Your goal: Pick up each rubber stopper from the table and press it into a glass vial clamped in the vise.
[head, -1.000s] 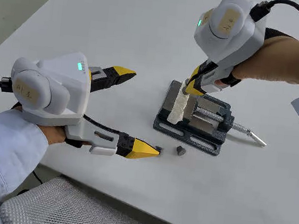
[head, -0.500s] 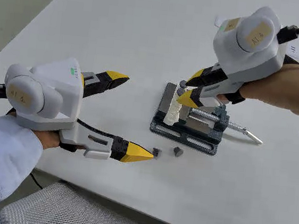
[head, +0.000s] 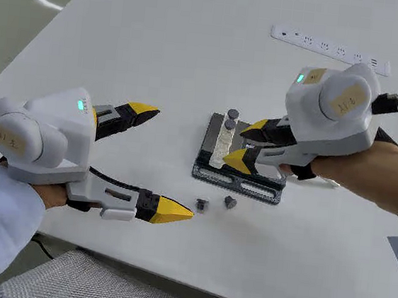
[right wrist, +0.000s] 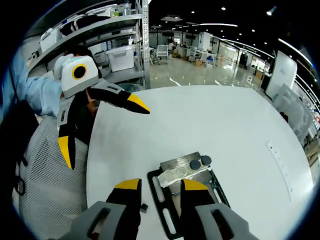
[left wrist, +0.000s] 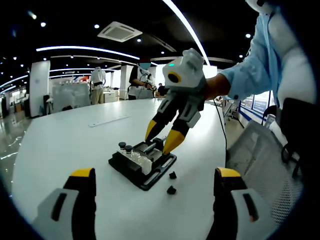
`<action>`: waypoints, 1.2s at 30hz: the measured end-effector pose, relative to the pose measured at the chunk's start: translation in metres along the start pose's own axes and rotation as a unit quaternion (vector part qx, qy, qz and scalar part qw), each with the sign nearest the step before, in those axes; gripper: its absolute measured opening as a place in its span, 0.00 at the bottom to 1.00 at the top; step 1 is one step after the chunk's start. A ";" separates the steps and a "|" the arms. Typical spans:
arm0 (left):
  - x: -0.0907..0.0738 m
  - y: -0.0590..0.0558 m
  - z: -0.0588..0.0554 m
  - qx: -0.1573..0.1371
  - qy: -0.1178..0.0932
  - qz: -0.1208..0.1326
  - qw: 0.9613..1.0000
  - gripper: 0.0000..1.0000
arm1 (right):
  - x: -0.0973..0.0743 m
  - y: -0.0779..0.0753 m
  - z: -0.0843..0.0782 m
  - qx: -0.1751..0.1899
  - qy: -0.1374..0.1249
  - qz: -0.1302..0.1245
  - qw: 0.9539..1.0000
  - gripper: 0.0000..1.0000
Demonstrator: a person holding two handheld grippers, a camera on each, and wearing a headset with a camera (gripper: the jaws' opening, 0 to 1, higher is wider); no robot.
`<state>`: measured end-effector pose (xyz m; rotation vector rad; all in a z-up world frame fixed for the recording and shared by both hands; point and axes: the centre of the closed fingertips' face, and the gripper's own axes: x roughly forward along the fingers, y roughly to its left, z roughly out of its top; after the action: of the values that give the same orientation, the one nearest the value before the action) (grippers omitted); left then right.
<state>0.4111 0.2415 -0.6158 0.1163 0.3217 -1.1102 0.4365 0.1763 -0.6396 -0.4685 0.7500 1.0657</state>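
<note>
The left gripper (head: 158, 160) is held over the white worktop (head: 161, 38) with its jaws spread wide and empty. Its lower tip is just beside two loose rubber stoppers (head: 201, 205) lying in front of the vise (head: 252, 188). The right gripper (head: 247, 145) hangs over the vise, jaws parted with nothing between them. Glass vials (right wrist: 176, 172) stand clamped in a row; two at one end carry dark fitted stoppers (head: 232, 115). A power strip (head: 330, 49) lies well beyond.
</note>
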 end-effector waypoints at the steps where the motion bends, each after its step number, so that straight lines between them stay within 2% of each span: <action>1: 0.000 0.000 -0.001 -0.001 0.002 -0.001 1.000 0.97 | 0.000 0.002 -0.003 0.007 -0.004 -0.004 1.000 0.29; 11: -0.005 -0.007 -0.007 -0.001 0.004 -0.012 1.000 0.99 | 0.000 0.015 -0.023 0.046 -0.029 -0.028 0.998 0.33; 21: -0.008 -0.012 -0.008 -0.002 0.007 -0.025 1.000 0.99 | -0.005 0.030 -0.041 0.076 -0.058 -0.031 0.995 0.42; 30: -0.003 -0.018 -0.007 -0.001 0.010 -0.038 0.999 0.99 | -0.010 0.040 -0.059 0.092 -0.061 -0.034 0.993 0.41; 36: 0.000 -0.018 -0.003 0.001 0.010 -0.039 0.999 0.99 | -0.012 0.042 -0.069 0.103 -0.059 -0.045 0.992 0.39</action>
<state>0.3942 0.2349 -0.6177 0.1182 0.3456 -1.1878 0.3731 0.1400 -0.6768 -0.2571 0.7183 0.9128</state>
